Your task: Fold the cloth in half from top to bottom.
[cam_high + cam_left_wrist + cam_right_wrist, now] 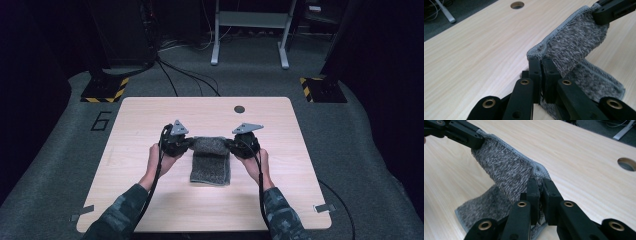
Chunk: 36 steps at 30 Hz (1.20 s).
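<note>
A grey knitted cloth (pixel 211 161) lies in the middle of the wooden table (pixel 150 115), its far edge lifted off the wood. My left gripper (pixel 189 144) is shut on the cloth's far left corner (pixel 536 51), and my right gripper (pixel 231 144) is shut on its far right corner (pixel 539 171). The raised edge stretches between the two. In the left gripper view the right gripper (pixel 610 11) pinches the far end of the cloth (pixel 574 45); in the right gripper view the left gripper (pixel 464 135) holds the far end of the cloth (pixel 504 167). The near part rests on the table.
A round cable hole (pixel 239 109) sits near the table's far edge. Bits of tape (pixel 322 208) mark the near corners. Beyond the table stand a metal frame's legs (pixel 250 30) and stands with yellow-black striped bases (pixel 105 90) on grey carpet.
</note>
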Each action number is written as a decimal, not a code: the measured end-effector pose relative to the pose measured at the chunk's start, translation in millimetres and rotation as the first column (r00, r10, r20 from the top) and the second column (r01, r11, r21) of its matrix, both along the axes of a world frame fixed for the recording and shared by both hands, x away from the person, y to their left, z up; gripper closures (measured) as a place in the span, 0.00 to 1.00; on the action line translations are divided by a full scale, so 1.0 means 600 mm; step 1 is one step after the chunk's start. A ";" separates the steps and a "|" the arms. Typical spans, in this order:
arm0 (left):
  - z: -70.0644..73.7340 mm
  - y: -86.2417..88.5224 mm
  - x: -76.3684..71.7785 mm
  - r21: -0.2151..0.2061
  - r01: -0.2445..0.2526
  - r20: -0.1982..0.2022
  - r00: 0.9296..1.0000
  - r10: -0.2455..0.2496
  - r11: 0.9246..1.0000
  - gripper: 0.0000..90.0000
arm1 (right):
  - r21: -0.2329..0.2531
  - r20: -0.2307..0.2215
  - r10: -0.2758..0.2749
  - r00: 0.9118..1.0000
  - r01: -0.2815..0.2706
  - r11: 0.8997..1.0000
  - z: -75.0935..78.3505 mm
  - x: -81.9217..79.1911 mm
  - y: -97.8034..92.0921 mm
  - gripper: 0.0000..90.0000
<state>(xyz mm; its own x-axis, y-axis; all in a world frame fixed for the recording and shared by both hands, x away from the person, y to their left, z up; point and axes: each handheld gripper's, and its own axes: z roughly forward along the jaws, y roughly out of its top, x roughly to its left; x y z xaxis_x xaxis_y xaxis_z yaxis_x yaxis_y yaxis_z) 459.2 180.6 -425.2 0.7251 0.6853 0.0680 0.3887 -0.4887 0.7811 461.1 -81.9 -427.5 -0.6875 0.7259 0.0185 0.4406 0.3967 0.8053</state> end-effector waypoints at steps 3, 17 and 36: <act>-0.014 0.000 -0.008 0.007 0.007 -0.016 1.000 -0.006 1.000 0.96 | -0.012 -0.002 0.011 1.000 -0.011 1.000 -0.012 -0.008 0.001 0.94; -0.079 -0.001 -0.034 0.010 0.018 -0.109 0.994 -0.017 1.000 0.95 | -0.059 -0.012 0.069 0.998 -0.069 0.996 -0.059 -0.043 0.003 0.91; -0.067 0.036 -0.054 -0.087 -0.075 -0.188 0.980 0.057 0.993 0.34 | 0.066 -0.121 0.016 0.993 -0.008 0.998 -0.062 -0.075 -0.047 0.40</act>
<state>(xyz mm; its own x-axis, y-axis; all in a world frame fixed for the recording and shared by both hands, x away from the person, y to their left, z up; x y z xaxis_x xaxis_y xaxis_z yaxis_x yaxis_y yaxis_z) 426.8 202.0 -465.1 0.6720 0.7292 -0.1294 0.5600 -0.3859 0.7331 416.0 -109.9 -464.9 -0.6857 0.7125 0.1490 0.5322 0.3511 0.7704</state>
